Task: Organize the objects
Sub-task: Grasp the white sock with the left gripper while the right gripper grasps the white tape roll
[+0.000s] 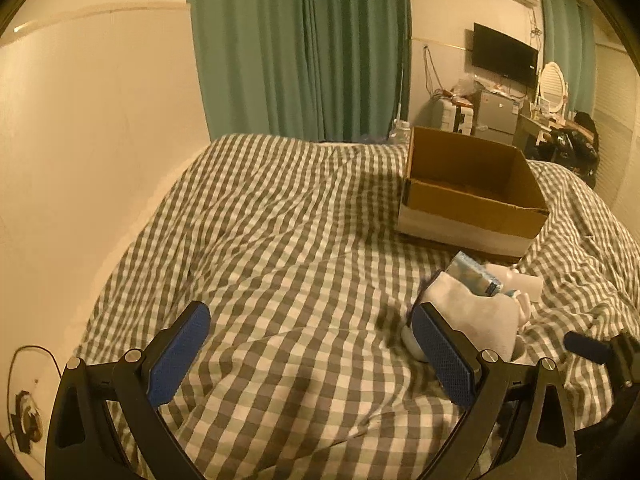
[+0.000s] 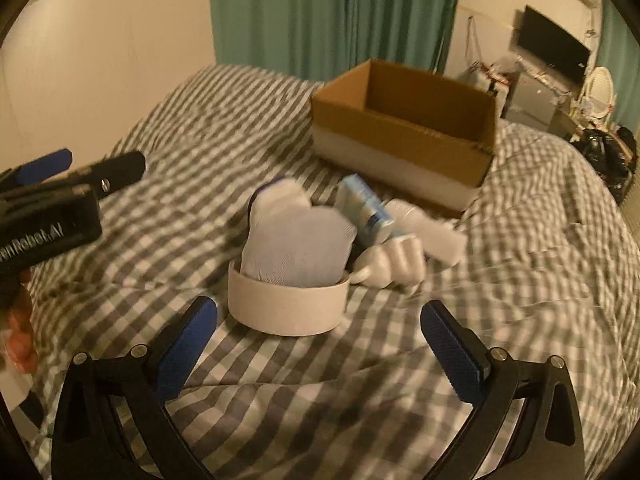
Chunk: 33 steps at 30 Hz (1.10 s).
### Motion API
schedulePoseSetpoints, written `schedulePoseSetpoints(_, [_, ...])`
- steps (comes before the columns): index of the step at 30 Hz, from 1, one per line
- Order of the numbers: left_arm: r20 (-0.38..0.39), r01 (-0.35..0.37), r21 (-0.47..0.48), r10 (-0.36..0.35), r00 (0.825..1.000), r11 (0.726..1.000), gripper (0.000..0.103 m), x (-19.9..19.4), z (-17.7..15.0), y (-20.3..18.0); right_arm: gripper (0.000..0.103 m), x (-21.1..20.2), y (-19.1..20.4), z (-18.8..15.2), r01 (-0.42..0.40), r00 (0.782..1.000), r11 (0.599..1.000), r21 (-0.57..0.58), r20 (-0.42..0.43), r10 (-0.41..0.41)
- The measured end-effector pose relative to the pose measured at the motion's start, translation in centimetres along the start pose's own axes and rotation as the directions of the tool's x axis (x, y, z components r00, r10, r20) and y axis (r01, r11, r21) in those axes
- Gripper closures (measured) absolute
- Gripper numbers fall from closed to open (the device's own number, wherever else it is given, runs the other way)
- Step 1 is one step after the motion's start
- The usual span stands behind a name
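Observation:
An open cardboard box [image 2: 404, 128] stands on the checked bed; it also shows in the left wrist view [image 1: 472, 184]. In front of it lies a small pile: a white round bowl [image 2: 286, 308] with white cloth [image 2: 298, 244] in it, a light blue carton [image 2: 366, 206], a white mug [image 2: 394, 262] and a white bottle [image 2: 432, 228]. My right gripper [image 2: 318, 344] is open and empty, just short of the bowl. My left gripper [image 1: 310, 354] is open and empty, left of the pile [image 1: 476, 304]; it shows at the left in the right wrist view [image 2: 76, 176].
The checked duvet [image 1: 280, 240] covers the bed. A cream wall [image 1: 92, 140] runs along the left, green curtains [image 1: 300, 48] hang behind. A TV [image 1: 504, 60], small fridge and cluttered desk stand far right. A wall socket with cable [image 1: 26, 416] is low left.

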<state>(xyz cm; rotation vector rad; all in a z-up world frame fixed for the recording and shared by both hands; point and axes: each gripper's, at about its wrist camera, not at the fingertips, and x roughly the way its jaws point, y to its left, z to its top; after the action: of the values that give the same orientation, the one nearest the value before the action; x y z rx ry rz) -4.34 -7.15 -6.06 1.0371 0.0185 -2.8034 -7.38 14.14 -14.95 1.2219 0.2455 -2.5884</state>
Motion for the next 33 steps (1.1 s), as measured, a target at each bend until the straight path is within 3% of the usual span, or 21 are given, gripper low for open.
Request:
schedulePoseSetpoints(5, [-0.02,0.0,0.011,0.0,1.0,1.0,0.0,0.8,-0.2,-0.2,0.014,2.3,0.7,0.0,-0.061,0.996,0.998,-0.013,-0.066,0.06])
schedulePoseSetpoints(9, [-0.033,0.0,0.023,0.001,0.999,1.0,0.0,1.1,-0.3,-0.8,0.029,3.3,0.6,0.4,-0.113,0.989,0.994,0.001,-0.095,0.112])
schedulePoseSetpoints(15, [-0.048,-0.016,0.037,0.018,0.999,0.999,0.0,1.5,-0.4,-1.1,0.033,1.9,-0.8,0.6,-0.143,0.989,0.988,0.051,-0.036,0.145])
schedulePoseSetpoints(17, [-0.051,-0.019,0.045,0.022,0.998,0.999,0.0,1.5,-0.3,-1.4,0.044,0.6,-1.2,0.7,-0.135,0.991,0.99,0.042,-0.004,0.135])
schedulePoseSetpoints(18, [-0.051,-0.024,0.05,0.026,0.998,0.998,0.0,1.4,-0.3,-1.5,0.073,-0.2,-1.4,0.8,-0.115,0.993,0.993,0.027,0.019,0.115])
schedulePoseSetpoints(19, [-0.053,-0.03,0.056,0.033,0.998,0.998,0.0,1.4,-0.3,-1.8,0.084,-1.0,-1.4,1.0,-0.09,0.995,0.996,0.004,0.034,0.09])
schedulePoseSetpoints(21, [-0.055,-0.026,0.066,0.03,0.998,0.998,0.0,1.3,-0.3,-2.3,0.084,-2.1,-1.6,1.2,-0.035,0.998,0.999,-0.038,0.05,0.037])
schedulePoseSetpoints(24, [-0.053,-0.028,0.091,0.033,0.998,0.995,0.0,1.2,-0.4,-3.1,0.084,-1.9,-3.1,1.2,-0.075,0.996,0.997,0.003,0.044,0.074])
schedulePoseSetpoints(26, [-0.051,-0.038,0.102,0.043,0.998,0.994,0.0,1.2,-0.4,-3.3,0.069,-1.3,-3.7,1.1,-0.115,0.993,0.993,0.033,0.025,0.115])
schedulePoseSetpoints(27, [-0.052,-0.043,0.103,0.048,0.998,0.994,0.0,1.3,-0.4,-3.3,0.046,-1.1,-3.9,1.0,-0.121,0.992,0.991,0.053,0.025,0.12])
schedulePoseSetpoints(28, [-0.054,-0.045,0.102,0.051,0.997,0.994,0.0,1.3,-0.4,-3.2,0.032,-1.1,-4.0,1.0,-0.127,0.992,0.99,0.062,0.026,0.125])
schedulePoseSetpoints(33, [-0.067,-0.054,0.067,0.058,0.996,0.996,0.0,2.0,-0.2,-1.9,0.026,-0.9,-3.0,1.5,-0.195,0.981,0.979,0.057,0.035,0.193])
